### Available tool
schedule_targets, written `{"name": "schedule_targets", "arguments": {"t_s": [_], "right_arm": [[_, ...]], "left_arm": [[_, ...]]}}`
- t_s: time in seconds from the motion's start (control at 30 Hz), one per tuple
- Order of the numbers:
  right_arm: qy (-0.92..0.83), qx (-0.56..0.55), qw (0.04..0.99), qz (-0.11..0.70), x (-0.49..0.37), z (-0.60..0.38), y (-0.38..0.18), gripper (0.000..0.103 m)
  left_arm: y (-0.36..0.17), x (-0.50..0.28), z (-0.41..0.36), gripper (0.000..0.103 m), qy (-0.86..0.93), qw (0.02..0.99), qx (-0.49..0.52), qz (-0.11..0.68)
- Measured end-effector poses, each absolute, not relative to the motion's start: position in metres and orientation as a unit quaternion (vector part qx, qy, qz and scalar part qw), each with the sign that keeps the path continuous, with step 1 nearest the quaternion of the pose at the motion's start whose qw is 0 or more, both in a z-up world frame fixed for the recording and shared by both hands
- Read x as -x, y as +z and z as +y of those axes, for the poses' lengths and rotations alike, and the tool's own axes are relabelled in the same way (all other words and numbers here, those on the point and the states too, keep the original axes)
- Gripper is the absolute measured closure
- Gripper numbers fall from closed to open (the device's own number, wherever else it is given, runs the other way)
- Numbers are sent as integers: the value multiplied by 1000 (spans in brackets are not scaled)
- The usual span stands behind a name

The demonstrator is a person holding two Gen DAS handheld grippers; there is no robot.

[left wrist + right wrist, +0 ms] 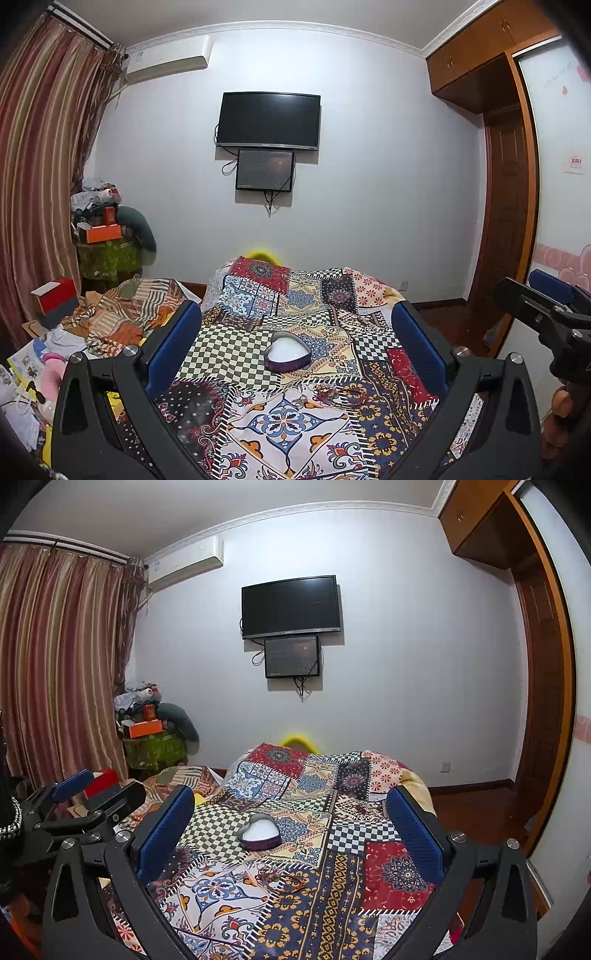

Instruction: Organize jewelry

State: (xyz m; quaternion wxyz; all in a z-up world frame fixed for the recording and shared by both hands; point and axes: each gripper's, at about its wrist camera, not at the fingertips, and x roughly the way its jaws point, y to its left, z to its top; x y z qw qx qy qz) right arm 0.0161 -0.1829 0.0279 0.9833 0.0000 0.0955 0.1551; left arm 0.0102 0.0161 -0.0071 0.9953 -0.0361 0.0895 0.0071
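An open heart-shaped box [287,351] with a white lining and purple wall stands on the patchwork bedspread [236,350]; it also shows in the right wrist view [258,832]. Thin reddish bracelets [341,393] lie on the cloth just in front of the box, also in the right wrist view [282,880]. My left gripper [295,343] is open and empty above the bed, with the box between its blue pads. My right gripper [291,819] is open and empty beside it; it also shows in the left wrist view [554,299].
A crumpled striped cloth [125,314] and loose clutter lie at the left of the bed. A red box [55,295] and a piled stand [107,236] stand by the curtain. A wardrobe [517,184] stands at the right. A TV [268,120] hangs on the far wall.
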Motion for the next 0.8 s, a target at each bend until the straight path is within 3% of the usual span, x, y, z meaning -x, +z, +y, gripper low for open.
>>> {"name": "schedule_targets", "arguments": {"t_s": [0.8], "right_arm": [[142,4,979,149,-57,-176,0,0]], "left_arm": [[-40,-61,31,0,14,988,42,148]]}}
